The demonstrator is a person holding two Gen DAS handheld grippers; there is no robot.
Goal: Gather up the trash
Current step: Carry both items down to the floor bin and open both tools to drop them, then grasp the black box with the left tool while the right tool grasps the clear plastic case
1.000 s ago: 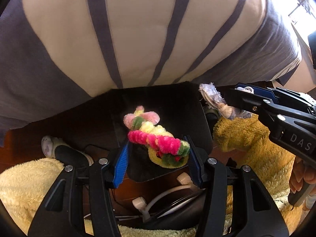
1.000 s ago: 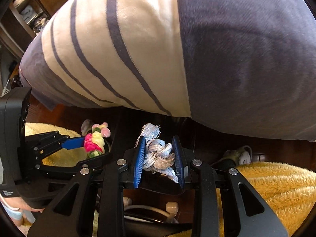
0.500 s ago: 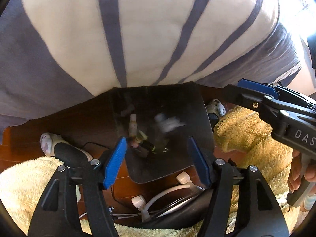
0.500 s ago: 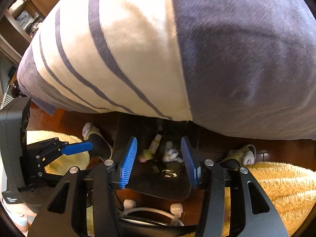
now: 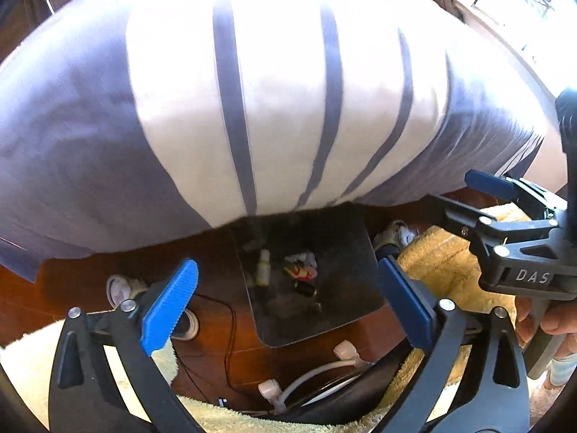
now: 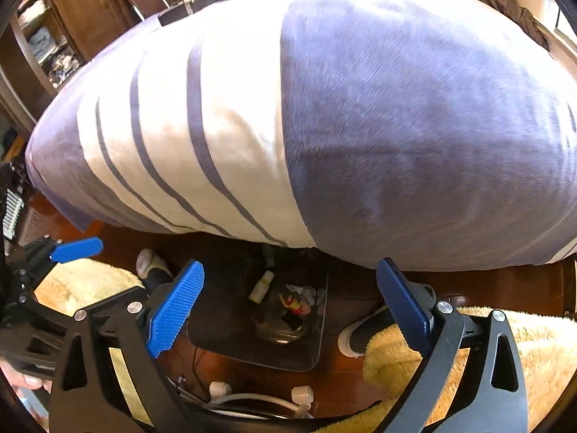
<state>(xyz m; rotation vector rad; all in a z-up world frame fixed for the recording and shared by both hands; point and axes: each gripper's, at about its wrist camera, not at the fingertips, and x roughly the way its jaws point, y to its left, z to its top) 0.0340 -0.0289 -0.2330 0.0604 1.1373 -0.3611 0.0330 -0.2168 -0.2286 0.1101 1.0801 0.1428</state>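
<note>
A black bin stands on the wooden floor under the edge of the bed. In it lie a small white bottle, a bright pipe-cleaner bundle and a pale knotted cloth scrap. My left gripper hangs above the bin, its jaws opening wide with nothing between them. My right gripper hovers beside it over the same bin, jaws also opening and empty. One of its blue pads shows at the right of the left wrist view.
A striped grey and cream duvet bulges over the bin's far side. Fluffy yellow rugs flank the bin, with shoes beside them. White plugs and cables lie on the floor in front.
Both grippers opened and rose. The pipe-cleaner bundle left the left jaws and the knotted cloth left the right jaws; both now lie in the bin.
</note>
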